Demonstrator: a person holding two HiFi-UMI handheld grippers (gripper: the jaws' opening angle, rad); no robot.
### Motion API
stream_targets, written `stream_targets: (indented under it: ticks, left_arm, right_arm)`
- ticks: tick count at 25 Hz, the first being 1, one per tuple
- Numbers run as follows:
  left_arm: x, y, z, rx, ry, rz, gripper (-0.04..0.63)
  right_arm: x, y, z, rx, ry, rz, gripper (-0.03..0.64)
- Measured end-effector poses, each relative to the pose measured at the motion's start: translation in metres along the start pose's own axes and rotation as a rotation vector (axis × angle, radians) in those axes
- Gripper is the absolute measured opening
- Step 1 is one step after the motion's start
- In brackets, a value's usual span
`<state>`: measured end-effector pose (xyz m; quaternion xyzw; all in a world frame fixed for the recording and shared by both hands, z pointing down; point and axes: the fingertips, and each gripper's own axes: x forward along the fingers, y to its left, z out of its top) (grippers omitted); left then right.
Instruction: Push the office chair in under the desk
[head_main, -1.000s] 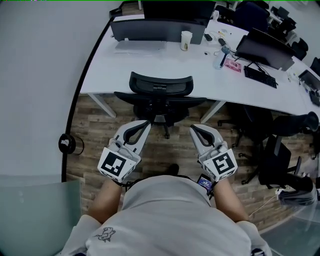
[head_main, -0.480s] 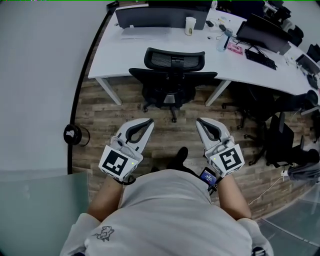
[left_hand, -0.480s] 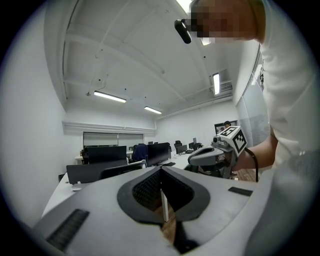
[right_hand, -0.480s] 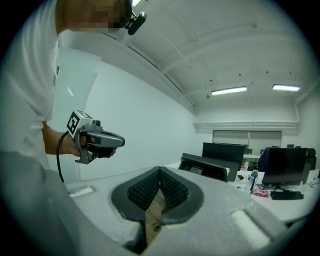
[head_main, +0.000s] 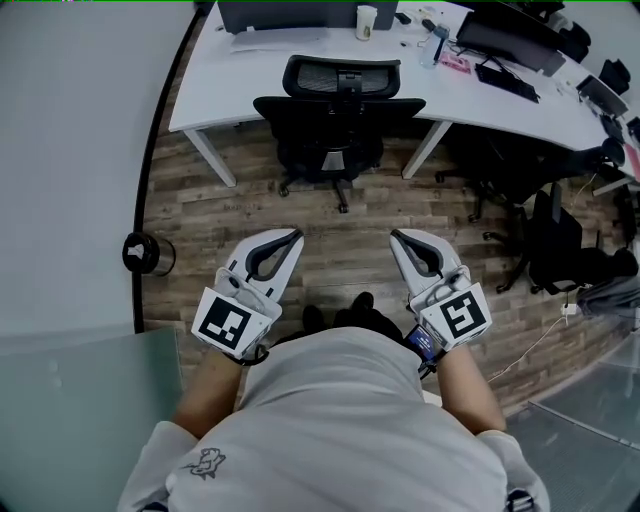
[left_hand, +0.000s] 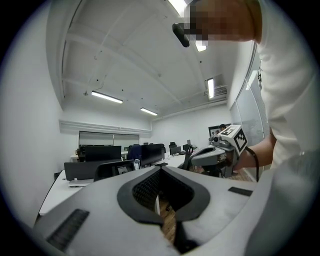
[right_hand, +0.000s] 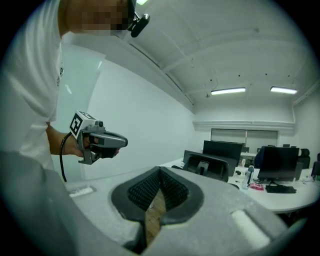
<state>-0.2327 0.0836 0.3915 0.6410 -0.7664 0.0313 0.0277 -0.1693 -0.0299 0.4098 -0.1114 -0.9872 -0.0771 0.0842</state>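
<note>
So the office chair (head_main: 340, 78) is parked up at the desk (head_main: 215, 95), between the two white desk legs (head_main: 211, 158). Its mesh back sits right against the desktop edge, and the base and wheels show on the wood floor (head_main: 340, 255) just below.

Both tongs are clenched on nothing. The left gripper (head_main: 293, 234) and right gripper (head_main: 397, 236) have their jaws pressed together and empty. They're held side by side in front of the person, pointing toward the chair but well apart from it. Only a strip of wood floor lies between them and the chair, with the person's dark shoes (head_main: 362, 305) lower down between the two grippers.

On the desk behind the chair there's a dark monitor (head_main: 290, 12), a paper cup (head_main: 367, 22), a bottle (head_main: 434, 45), something pink (head_main: 456, 65) and a keyboard (head_main: 505, 82). More black chairs (head_main: 560, 250) crowd the floor off to the right. A round black thing (head_main: 146, 253) sits on the floor by the left wall, and a glass panel (head_main: 80, 400) is near the person's left arm.
</note>
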Motion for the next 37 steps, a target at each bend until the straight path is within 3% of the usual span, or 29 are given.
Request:
stream_targets:
  ticks: [22,32,37]
  left_arm:
    - [0.029,-0.166,-0.005,-0.039,-0.006,0.040,-0.002]
    - [0.034,-0.193,-0.004,-0.037,-0.002,0.014,-0.002]
    - [0.043,-0.191,0.006,-0.063,-0.048,0.000,-0.002]
  right_arm:
    - [-0.138,0.006,-0.043,0.003,0.015,0.147,0.003]
    - [-0.167,-0.002,-0.048,-0.005,0.016,0.141,0.003]
    - [-0.164,-0.003,-0.046,0.042,0.050,0.162,0.003]
